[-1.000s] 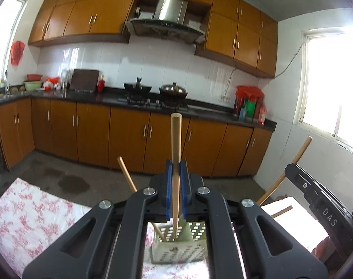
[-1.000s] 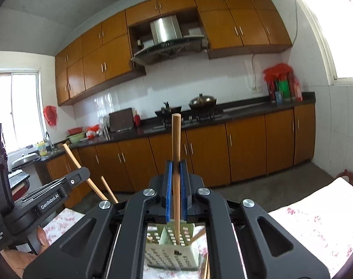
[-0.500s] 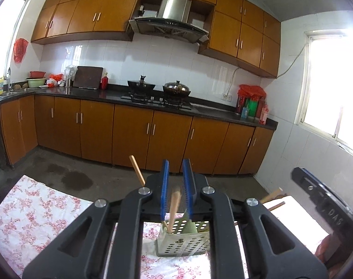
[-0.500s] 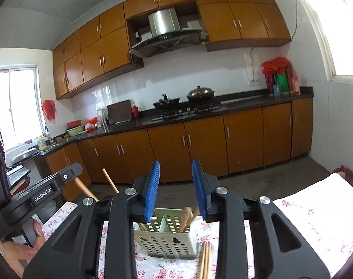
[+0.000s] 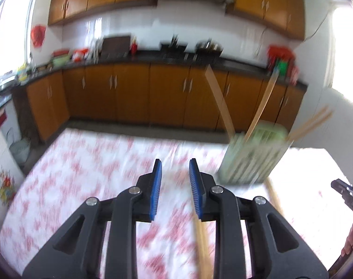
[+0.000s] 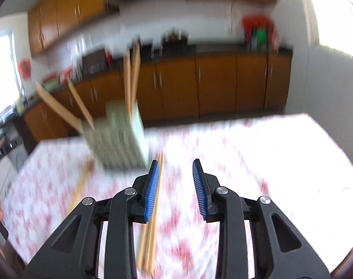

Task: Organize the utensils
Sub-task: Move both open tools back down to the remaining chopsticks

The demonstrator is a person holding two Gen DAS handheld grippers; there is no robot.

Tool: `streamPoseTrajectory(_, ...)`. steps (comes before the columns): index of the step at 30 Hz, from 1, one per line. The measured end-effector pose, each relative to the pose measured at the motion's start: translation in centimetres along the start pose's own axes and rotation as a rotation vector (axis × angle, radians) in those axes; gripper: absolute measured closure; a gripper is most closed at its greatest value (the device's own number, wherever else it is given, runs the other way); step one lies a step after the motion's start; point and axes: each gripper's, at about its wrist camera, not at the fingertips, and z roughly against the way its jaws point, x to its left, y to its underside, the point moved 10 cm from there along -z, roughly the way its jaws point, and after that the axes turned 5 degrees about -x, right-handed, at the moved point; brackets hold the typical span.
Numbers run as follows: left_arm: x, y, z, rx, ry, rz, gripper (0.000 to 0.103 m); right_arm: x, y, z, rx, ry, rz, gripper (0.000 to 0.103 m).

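Note:
A pale green perforated utensil holder (image 5: 253,155) stands on the floral tablecloth (image 5: 83,174), with several wooden chopsticks (image 5: 219,100) sticking up out of it. It also shows in the right wrist view (image 6: 120,139). My left gripper (image 5: 174,186) is open and empty, left of and nearer than the holder. My right gripper (image 6: 175,186) is open and empty, right of the holder. Loose chopsticks (image 6: 151,220) lie on the cloth under the right gripper. More loose chopsticks (image 5: 202,239) lie under the left gripper. Both views are blurred by motion.
One more chopstick (image 6: 80,186) lies on the cloth left of the holder. The other gripper's black body (image 5: 348,197) shows at the right edge. Brown kitchen cabinets (image 5: 130,93) and a dark counter run behind the table.
Both grippers opened and let their chopsticks drop into the holder. Both have since pulled back and tilted down toward the tablecloth, away from the holder.

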Motion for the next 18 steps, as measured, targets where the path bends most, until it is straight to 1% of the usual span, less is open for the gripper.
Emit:
streamPoseTrajectory(1,0.5,2.0,-0.6,0.040,-0.001,0.011,0.077,0.3,2.1,-1.1,0.057,-0.019,-0.003,0.079)
streamPoseTrajectory(2,0.8,3.3,-0.9,0.066,0.004,0.019,0.077,0.6,3.5,-1.8,0.092,-0.034,-0.007,0.082)
streamPoseTrajectory(5,1.1,7.1,-1.8,0.142,0.019,0.027,0.077,1.7,7.1,-3.4,0.173,-0.072,-0.021,0.087)
streamPoseTrajectory(7,0.6,9.6,-2.1,0.187,0.030,0.021,0.077,2.4,8.5,-3.7,0.195,-0.081,-0.019,0.087)
streamPoseTrajectory(8,0.4,10.2,-2.3,0.204,0.036,0.017,0.077,2.7,9.1,-4.0,0.206,-0.085,-0.015,0.087)
streamPoseTrajectory(10,-0.3,11.3,-2.5,0.231,0.047,0.005,0.077,3.1,9.5,-4.2,0.202,-0.084,-0.006,0.089)
streamPoseTrajectory(12,-1.1,12.5,-2.7,0.253,0.064,-0.010,0.077,3.1,9.6,-4.3,0.197,-0.057,0.014,0.090)
streamPoseTrajectory(13,-1.7,12.6,-2.8,0.260,0.068,-0.015,0.077,2.9,9.6,-4.4,0.202,-0.045,0.014,0.090)
streamPoseTrajectory(14,-2.0,12.8,-2.9,0.267,0.074,-0.021,0.077,2.5,9.6,-4.6,0.210,-0.029,0.010,0.094)
streamPoseTrajectory(17,-2.9,13.2,-2.9,0.280,0.096,-0.030,0.078,2.2,9.7,-4.6,0.206,-0.036,0.023,0.094)
streamPoseTrajectory(18,-3.1,13.4,-3.0,0.284,0.105,-0.032,0.078,1.9,9.6,-4.4,0.203,-0.026,0.038,0.095)
